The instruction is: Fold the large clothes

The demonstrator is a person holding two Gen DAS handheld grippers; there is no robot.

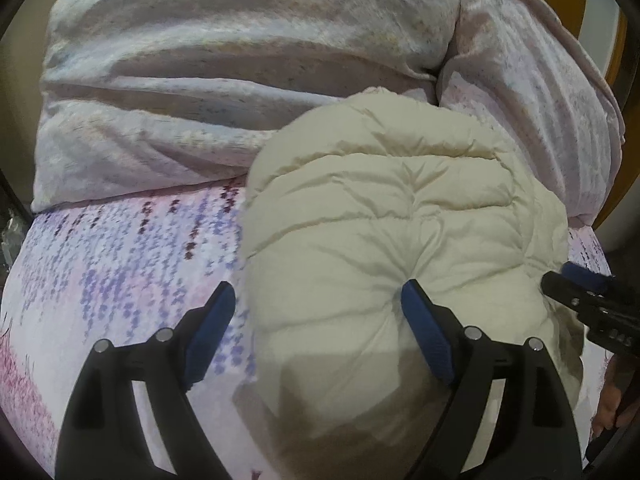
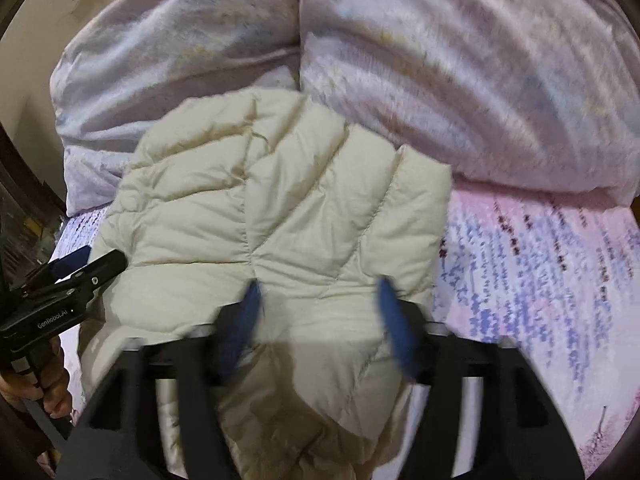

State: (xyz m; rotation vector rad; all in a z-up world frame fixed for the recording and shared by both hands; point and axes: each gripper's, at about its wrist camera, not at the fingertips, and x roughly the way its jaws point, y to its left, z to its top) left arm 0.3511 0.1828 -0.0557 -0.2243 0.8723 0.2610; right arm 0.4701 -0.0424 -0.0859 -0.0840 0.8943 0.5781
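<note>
Both tongs (image 1: 318, 296) (image 2: 318, 290) released over cream jacket (image 1: 400, 208) (bunched duvet (image 1: 240, 60) crowding behind).

Right gripper (image 2: 316, 312) is smeared with motion blur, so its pads are mushy. Jacket (image 2: 280, 216) near end runs off the bottom edge, and the quilt (image 2: 460, 80) is cut off up top.

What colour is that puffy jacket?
Cream, plain and quilted: the puffy jacket shows best in the right wrist view.
</note>
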